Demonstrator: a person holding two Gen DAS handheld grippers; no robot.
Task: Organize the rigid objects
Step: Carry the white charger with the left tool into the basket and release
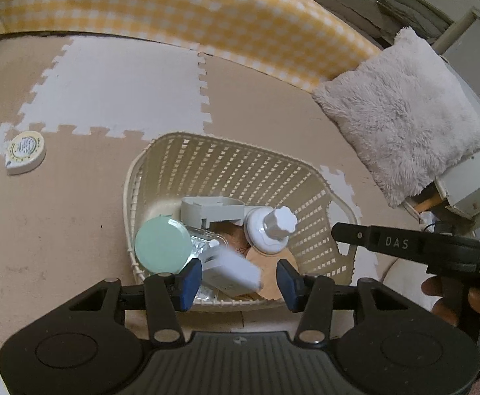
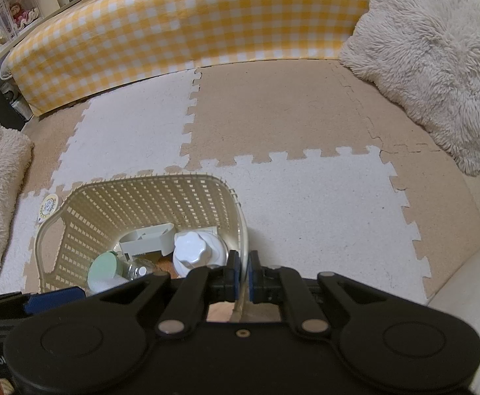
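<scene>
1. The white block (image 1: 230,271) is over the near end of the basket (image 1: 226,161), between the pads of my left claw (image 1: 239,279). It is smeared with blur. The left-side pad looks to be touching it and the other pad stands clear, so I read it as loose, not gripped.
2. Risk: the block sits close to the near rim. If it tips toward me it could catch the rim and land on the floor mat (image 1: 108,82) instead of inside.
3. Risk: below it are the green-lidded jar (image 1: 162,245), the knob-topped white jar (image 1: 272,230) and a grey holder (image 1: 212,210), packed tight. A drop could bounce off a lid or knock the jars over.
4. Risk: the round tin (image 1: 26,151) lies out on the mat, well apart from the basket, not yet packed. Reaching for it with the block half-settled could drag the block out.
5. Left claw: jaws apart, wider than the block, pitched steeply down over the near rim.
6. Right claw (image 2: 243,273): pads together on the basket's right-hand rim, pinching the wall and pitched down too. If this pinch slips, the basket could shift under the drop.
7. My right hand (image 1: 453,299) shows at the edge, wrapped on the handle.
</scene>
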